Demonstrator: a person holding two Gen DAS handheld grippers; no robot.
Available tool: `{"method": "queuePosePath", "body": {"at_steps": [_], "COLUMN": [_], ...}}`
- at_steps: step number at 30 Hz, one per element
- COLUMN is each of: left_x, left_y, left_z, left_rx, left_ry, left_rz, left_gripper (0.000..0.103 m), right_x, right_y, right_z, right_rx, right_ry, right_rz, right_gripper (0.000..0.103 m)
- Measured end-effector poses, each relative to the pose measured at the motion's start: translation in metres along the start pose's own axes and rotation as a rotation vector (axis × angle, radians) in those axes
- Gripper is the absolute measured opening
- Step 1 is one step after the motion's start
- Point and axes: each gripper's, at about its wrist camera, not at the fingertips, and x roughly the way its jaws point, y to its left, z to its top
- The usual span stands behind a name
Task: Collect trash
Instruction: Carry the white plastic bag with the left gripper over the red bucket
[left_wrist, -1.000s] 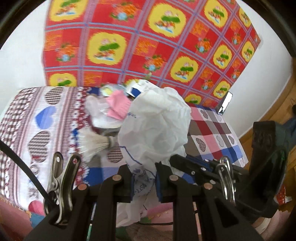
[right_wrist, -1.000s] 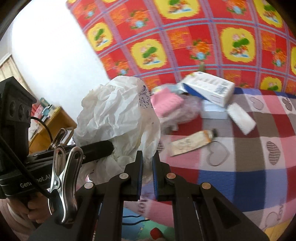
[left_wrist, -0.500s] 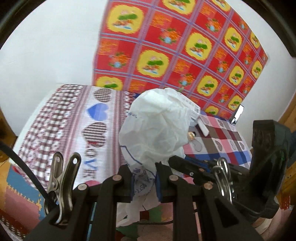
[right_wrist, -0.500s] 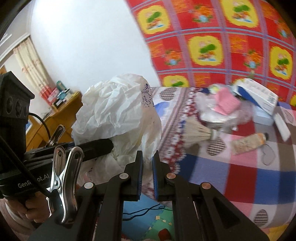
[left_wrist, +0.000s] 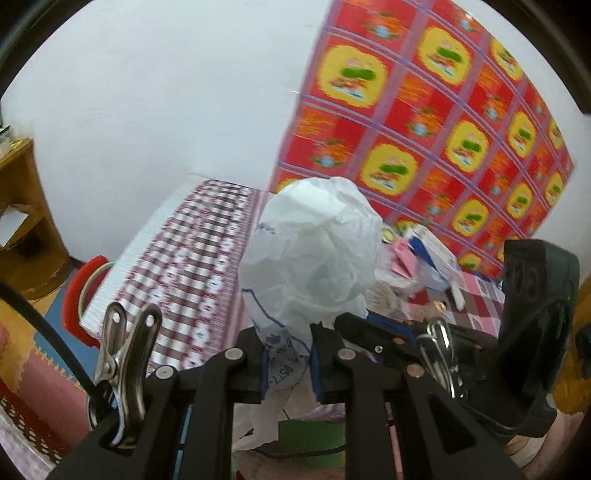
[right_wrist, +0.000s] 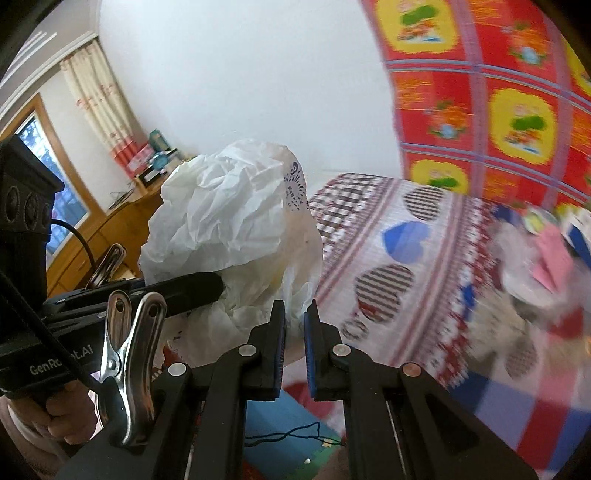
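White plastic bag (left_wrist: 314, 258), 1, crumpled: pinched by left gripper (left_wrist: 287, 363) and right gripper (right_wrist: 294, 350); bed (right_wrist: 424, 258) at 3 o'clock.

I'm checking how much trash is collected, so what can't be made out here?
- Contents of the white plastic bag: opaque in both views.
- Trash pile on the bed: motion-blurred; in the left wrist view partly behind the bag.
- Left claw grips the bag; whether the right claw pinches it is unclear.
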Motion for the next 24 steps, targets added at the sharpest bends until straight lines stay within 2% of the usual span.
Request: {"method": "queuePosePath", "body": {"at_steps": [11,18,24], "left_x": [0.025,0.026,0.027], "left_y": [0.074,0.123,0.175], "left_z": [0.045,0.061,0.075], "left_rx": [-0.088,-0.143,-0.189], "left_ry": [0.013,0.023,0.014], "left_rz": [0.126,0.201,0.225], "left_gripper": [0.017,0.017,0.017], "right_x": [0.099,0.154,0.210], "right_y": [0.024,0.057,0.092], "right_z": [0.056,0.081,0.102], "right_rx": [-0.059,-0.120,-0.144], "right_ry": [0.064,0.114,0.149], "right_rz": [0.140,0.202,0.183], "right_gripper": [0.011,0.011,0.011]}}
